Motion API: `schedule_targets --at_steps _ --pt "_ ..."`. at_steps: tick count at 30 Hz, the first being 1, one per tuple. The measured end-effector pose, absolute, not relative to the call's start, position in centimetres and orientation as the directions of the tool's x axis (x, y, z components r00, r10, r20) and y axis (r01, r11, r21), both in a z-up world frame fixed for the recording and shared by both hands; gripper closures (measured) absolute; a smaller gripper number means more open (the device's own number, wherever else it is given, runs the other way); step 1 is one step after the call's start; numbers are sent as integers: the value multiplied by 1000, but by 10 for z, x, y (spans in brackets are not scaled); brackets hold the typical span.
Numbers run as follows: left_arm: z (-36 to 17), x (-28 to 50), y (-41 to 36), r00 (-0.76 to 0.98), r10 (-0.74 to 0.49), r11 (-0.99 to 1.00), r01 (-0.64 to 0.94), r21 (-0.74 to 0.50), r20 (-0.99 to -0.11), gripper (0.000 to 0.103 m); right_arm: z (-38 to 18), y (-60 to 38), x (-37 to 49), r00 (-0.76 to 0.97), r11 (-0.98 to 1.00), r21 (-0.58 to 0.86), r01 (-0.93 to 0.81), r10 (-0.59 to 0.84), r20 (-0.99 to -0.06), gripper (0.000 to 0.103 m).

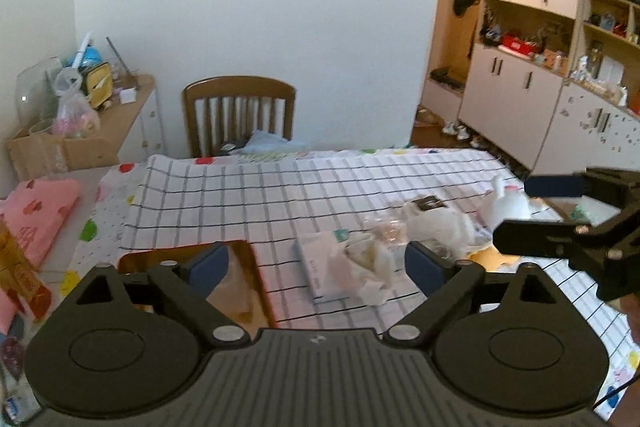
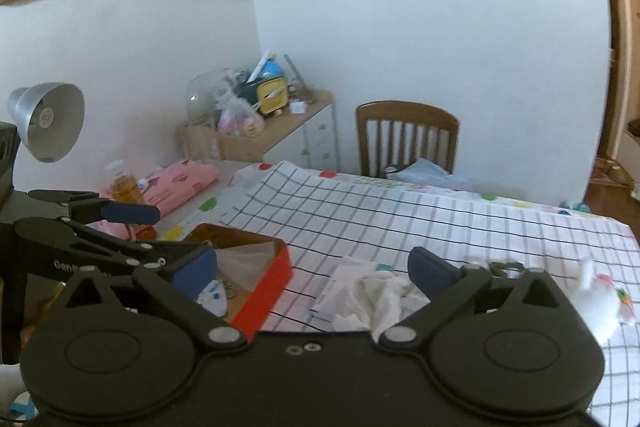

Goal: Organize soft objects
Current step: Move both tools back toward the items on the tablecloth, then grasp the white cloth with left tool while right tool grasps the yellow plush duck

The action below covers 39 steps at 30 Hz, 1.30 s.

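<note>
On the checked tablecloth [image 1: 280,195] lies a flat tissue pack [image 1: 316,267] with a crumpled white tissue [image 1: 372,263] on it. My left gripper [image 1: 318,261] hovers over the pack, open and empty. Left of it stands an open red box [image 1: 256,279] holding clear plastic. My right gripper [image 1: 534,213] reaches in from the right, also open. In the right wrist view the right gripper [image 2: 312,267] stands open above the tissue [image 2: 380,295] and pack [image 2: 340,283], with the red box [image 2: 268,283] and the left gripper [image 2: 160,233] to its left. A white plush toy [image 2: 596,303] lies at the right.
Crumpled clear plastic [image 1: 432,223] and the plush toy [image 1: 510,203] lie right of the pack. A folded pink cloth [image 1: 40,211], a bottle [image 2: 124,187] and a desk lamp [image 2: 48,119] are at the left. A wooden chair [image 1: 240,115] stands behind the table.
</note>
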<state>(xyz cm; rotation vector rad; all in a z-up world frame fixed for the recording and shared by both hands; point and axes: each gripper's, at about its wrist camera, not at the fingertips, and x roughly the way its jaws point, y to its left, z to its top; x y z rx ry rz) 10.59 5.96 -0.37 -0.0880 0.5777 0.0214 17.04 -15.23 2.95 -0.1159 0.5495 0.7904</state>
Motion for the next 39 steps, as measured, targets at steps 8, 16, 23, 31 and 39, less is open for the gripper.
schedule_targets --at_steps 8,16,23,31,39 --pt "-10 117 42 850 -78 990 5 -141 -521 1 17 -191 168 636 777 98 -622 575 -515 0" --pt "-22 138 9 849 -66 997 35 -69 -525 0 1 -224 178 684 837 94 -540 501 -530 0" --pt "-54 169 0 784 -61 996 5 -93 -617 0 -17 -248 197 708 876 70 -478 431 -560 0" --pt "-80 189 -10 799 -67 995 11 -97 -598 0 -45 -268 223 697 896 66 -439 386 -604 1" --pt "-108 222 -19 776 -44 998 3 -66 -629 0 -75 -270 251 647 894 73 -443 375 -663 4"
